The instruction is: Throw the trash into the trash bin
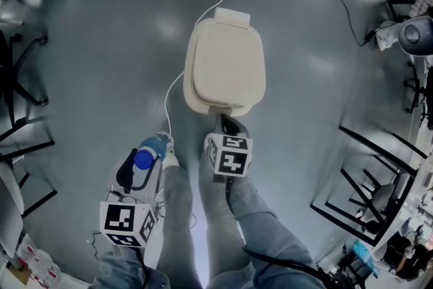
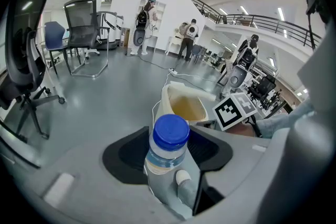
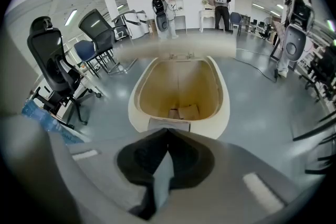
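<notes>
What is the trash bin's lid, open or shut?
Open. The right gripper view looks into the trash bin, its lid lifted above the rim.

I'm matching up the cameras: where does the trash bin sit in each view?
Head view: trash bin upper centre.
Left gripper view: centre, just beyond the held bottle.
Right gripper view: centre, open, straight past the shut jaws.
Shared landmark: the right gripper by the bin's front rim.

**Bottle in hand, bin just ahead**

Your left gripper holds a blue-capped bottle over the grey floor. Your right gripper has its dark tip at the near edge of the cream trash bin. A white cable runs along the bin's left side.
</notes>
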Demonstrator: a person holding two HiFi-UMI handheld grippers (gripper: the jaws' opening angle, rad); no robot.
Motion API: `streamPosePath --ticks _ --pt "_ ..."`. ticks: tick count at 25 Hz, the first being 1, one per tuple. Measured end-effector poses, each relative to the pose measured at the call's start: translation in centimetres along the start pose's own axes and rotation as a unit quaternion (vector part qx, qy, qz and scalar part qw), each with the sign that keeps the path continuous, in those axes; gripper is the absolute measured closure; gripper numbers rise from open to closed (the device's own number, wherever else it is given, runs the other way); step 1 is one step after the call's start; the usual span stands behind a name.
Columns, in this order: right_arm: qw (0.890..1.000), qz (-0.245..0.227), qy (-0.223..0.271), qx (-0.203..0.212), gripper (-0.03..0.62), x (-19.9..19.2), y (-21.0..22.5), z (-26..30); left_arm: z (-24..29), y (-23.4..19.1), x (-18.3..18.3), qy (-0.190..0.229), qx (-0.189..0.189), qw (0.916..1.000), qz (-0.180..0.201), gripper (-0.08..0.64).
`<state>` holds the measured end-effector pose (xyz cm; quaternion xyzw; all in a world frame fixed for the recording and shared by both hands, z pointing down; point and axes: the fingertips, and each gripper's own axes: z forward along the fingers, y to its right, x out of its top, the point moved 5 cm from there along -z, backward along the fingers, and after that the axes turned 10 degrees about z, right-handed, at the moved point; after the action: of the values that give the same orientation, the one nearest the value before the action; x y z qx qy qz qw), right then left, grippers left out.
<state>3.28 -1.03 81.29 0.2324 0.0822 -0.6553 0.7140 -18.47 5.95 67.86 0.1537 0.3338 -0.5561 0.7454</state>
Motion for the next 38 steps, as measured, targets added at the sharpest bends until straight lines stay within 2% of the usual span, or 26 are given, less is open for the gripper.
streamPosePath --ticks 6,12,21,24,30,38 --pt "1.0 0.011 0.017 0.003 0.589 0.4 0.2 -0.6 0.0 0.2 0.1 0.001 -0.001 1.0 0.002 0.322" --pt "1.0 -0.001 0.009 0.005 0.589 0.9 0.5 -0.6 0.2 0.2 0.1 -0.004 0.0 1.0 0.004 0.322" --pt "0.999 0.022 0.029 -0.001 0.589 3.0 0.8 -3.7 -0.4 0.2 3.3 0.011 -0.01 0.9996 0.025 0.322" --pt "0.997 0.051 0.05 -0.011 0.589 4.4 2.4 -5.9 -0.6 0.9 5.3 0.02 -0.016 0.9988 0.041 0.322" --pt "0.986 0.132 0.085 -0.058 0.589 5.6 8.9 -10.6 0.2 3.2 9.3 0.037 -0.038 0.9956 0.077 0.322" --pt "0.979 0.165 0.094 -0.081 0.589 4.4 12.6 -13.5 1.9 7.2 12.0 0.046 -0.07 0.9906 0.108 0.322"
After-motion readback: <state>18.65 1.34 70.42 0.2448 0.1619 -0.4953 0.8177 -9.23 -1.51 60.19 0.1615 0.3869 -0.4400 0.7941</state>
